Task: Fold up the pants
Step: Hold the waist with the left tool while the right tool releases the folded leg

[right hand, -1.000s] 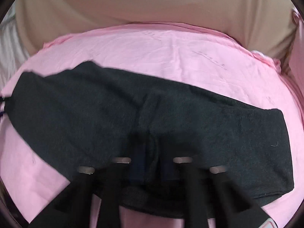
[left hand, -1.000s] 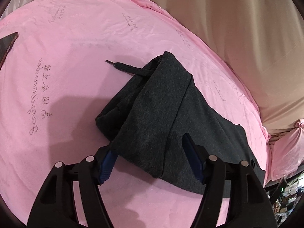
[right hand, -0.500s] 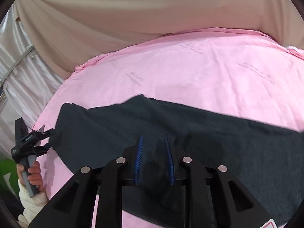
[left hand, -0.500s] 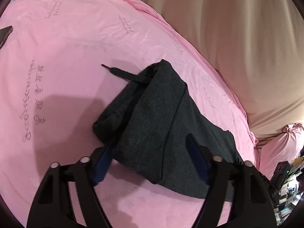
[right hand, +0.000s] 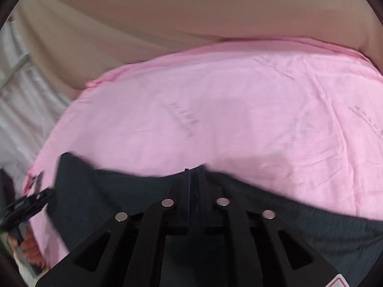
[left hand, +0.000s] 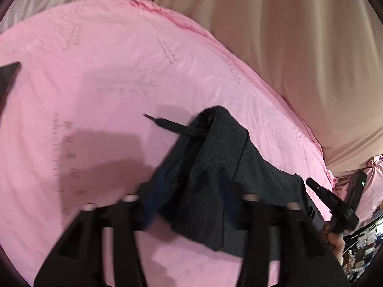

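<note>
Since the earlier frames my right tongs (right hand: 194,179) have travelled across the dark grey pants (left hand: 215,167) toward their far long edge, and their blue pads, a little apart half a second ago, now stand pressed together right at that edge; whether a pinch of cloth sits between them I cannot tell, as blur hides the tips. My left tongs (left hand: 191,205) have just been opening and now stand wide, straddling the bunched near end of the pants, with cloth lying between the pads but neither pad visibly pressing on it. The pants lie on the pink sheet (left hand: 95,83), doubled lengthwise into one long band, one end heaped in loose layers under my left tongs, and a drawstring (left hand: 167,124) trailing out of that heap onto the sheet on its far side. I judge the lengthwise fold done and the crosswise fold not yet made: the band stretches out long past the heap, and the heaped end wants flattening. Beyond the pants, pink sheet stays bare up to the beige cloth (right hand: 191,12) behind; a dark flat object (left hand: 8,76) lies far off, at the sheet's edge.
</note>
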A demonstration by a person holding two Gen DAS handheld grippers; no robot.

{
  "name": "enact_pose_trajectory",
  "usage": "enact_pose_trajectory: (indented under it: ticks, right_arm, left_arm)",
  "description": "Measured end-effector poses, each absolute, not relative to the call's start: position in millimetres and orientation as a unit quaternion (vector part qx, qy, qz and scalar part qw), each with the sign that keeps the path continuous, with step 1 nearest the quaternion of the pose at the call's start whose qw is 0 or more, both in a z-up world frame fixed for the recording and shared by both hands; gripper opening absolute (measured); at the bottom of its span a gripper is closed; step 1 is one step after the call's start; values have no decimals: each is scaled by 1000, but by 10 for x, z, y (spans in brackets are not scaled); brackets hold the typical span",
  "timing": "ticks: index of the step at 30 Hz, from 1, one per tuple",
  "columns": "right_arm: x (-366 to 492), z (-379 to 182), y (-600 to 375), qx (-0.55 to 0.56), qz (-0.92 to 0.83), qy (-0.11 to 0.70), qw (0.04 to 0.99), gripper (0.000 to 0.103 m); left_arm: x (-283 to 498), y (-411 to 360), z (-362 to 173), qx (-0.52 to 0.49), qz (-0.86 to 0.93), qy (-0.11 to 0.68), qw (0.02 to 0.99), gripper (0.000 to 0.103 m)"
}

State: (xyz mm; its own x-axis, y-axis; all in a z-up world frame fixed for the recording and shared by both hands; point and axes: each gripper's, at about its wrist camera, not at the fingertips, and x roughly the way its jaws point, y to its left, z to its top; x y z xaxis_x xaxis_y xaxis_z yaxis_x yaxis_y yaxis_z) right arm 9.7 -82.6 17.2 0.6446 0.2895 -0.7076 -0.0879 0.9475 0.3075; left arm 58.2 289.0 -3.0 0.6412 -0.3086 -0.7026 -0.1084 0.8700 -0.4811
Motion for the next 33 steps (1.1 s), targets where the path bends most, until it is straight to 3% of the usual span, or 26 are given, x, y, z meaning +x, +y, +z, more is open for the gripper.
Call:
enact_pose_trajectory:
  ticks: [1,6,8,9,11,12,16,20,23,25,29,32,33]
  right_arm:
    - [-13,195,-685,107,124,405,899,10]
    - [-300,94,-40,67,188,413,888,17]
    - [-406,34,129,62,196,411,888,24]
    - [-467,1,170,62,195,410,889,31]
    - [-570,-28,188,67,192,410,889,36]
    - [-652,-19,125,75,183,407,892,39]
    - [-1087,75,-568,109,99,377,915,48]
    - [-1706,112,-1741,165,-69,349,920,52]
    - [-2220,73,-2660,204,-214,316,901,68]
    - [-2441,-20,-3087,234,-265,317,880,70]
    - [-2521,-374,-3539,319,-213,346,856,70]
    - [-2425,-367,-3496,302,-195,335,871,76]
    - [-2356,-356,-3466,299,-183,338,873,71]
  left_arm:
    - [526,2926,-16,-243,-45,417,875,96]
    - [436,2994,-289,-297,-69,447,841,97]
    - [430,2903,-245,-276,-64,430,857,87]
    - [479,2859,-256,-278,-83,433,853,67]
    - [572,2801,-282,-278,-67,433,855,54]
    - [611,2786,-292,-273,-65,436,855,34]
    - [579,2884,-201,-312,-81,425,846,19]
    - [337,2997,77,-323,-115,406,847,17]
    - [355,2979,107,-313,-112,413,848,17]
    - [402,2918,56,-300,-91,425,849,17]
    - [524,2874,-128,-297,-42,448,842,17]
    - [641,2877,-225,-306,-25,458,834,17]
    - [662,2876,-228,-307,-24,459,833,17]
